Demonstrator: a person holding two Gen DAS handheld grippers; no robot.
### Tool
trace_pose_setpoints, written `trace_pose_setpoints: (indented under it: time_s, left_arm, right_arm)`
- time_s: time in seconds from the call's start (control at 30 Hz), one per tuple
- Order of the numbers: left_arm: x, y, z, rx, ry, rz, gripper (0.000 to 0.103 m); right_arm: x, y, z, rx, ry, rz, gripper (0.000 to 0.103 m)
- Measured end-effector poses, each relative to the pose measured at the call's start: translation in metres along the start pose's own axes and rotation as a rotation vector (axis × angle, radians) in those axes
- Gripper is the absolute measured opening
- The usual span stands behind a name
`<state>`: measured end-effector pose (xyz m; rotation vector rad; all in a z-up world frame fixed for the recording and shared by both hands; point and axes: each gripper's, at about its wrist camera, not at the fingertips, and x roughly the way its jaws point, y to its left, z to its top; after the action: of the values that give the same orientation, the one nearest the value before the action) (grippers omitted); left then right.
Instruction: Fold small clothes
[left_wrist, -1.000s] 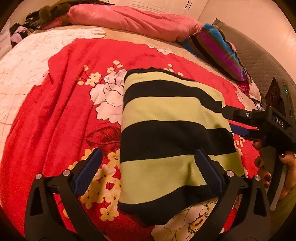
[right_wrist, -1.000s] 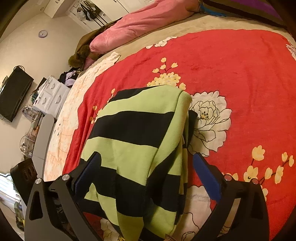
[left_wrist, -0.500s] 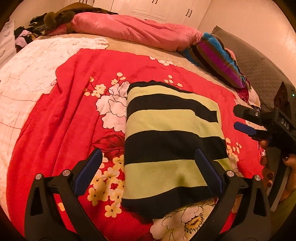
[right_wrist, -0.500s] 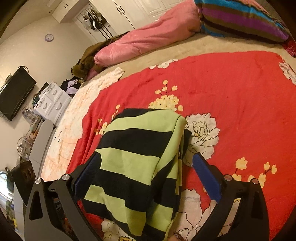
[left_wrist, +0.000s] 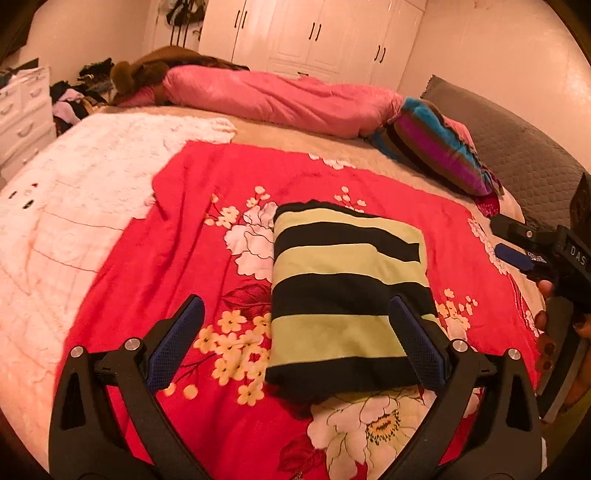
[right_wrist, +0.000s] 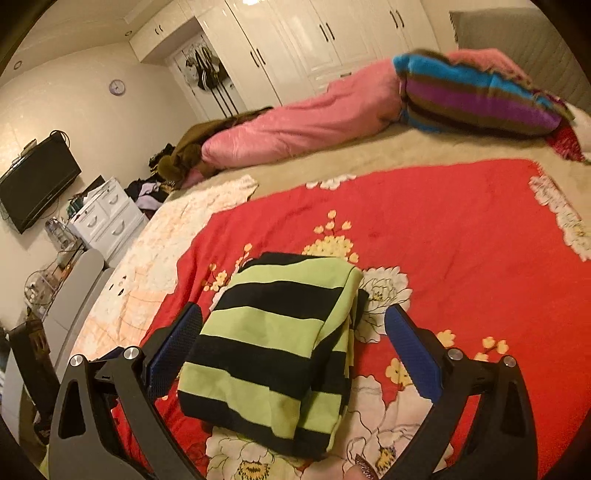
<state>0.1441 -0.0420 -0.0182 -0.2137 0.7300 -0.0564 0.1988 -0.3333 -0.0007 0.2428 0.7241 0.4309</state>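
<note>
A folded garment with light-green and black stripes (left_wrist: 347, 295) lies flat on the red floral blanket (left_wrist: 177, 258); it also shows in the right wrist view (right_wrist: 280, 347). My left gripper (left_wrist: 295, 343) is open and empty, held above the garment's near edge. My right gripper (right_wrist: 295, 350) is open and empty, above the garment's near end. The right gripper also shows at the right edge of the left wrist view (left_wrist: 517, 247), clear of the cloth, with the person's hand below it.
A pink duvet (left_wrist: 280, 99) and a striped pillow (left_wrist: 436, 147) lie at the bed's far side. A white lace cover (left_wrist: 74, 192) lies left of the blanket. White drawers (right_wrist: 107, 218), a wall TV (right_wrist: 37, 184) and wardrobes (left_wrist: 314, 37) stand beyond.
Both grippers have lifted and pulled back from the garment, so more of the room shows. The garment stays folded in place. Both grippers stay open.
</note>
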Motion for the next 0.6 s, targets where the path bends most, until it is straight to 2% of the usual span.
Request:
trace_pose_setpoints:
  time_s: [0.13,0.4,0.6]
  left_arm:
    - [-0.019,-0.002,-0.006,0.023,-0.027,0.044,0.094]
    - [-0.048,-0.004,-0.017,0.037,-0.032,0.048,0.094]
    - [-0.066,-0.009,-0.03,0.047,-0.017,0.047,0.094]
  right_arm:
    - [-0.028,0.007,-0.004,-0.031,-0.056,-0.023,0.098]
    - [-0.072,0.022,-0.022,-0.089,-0.12,-0.048,0.098]
    - [-0.088,0.031,-0.045,-0.077,-0.093,-0.032,0.098]
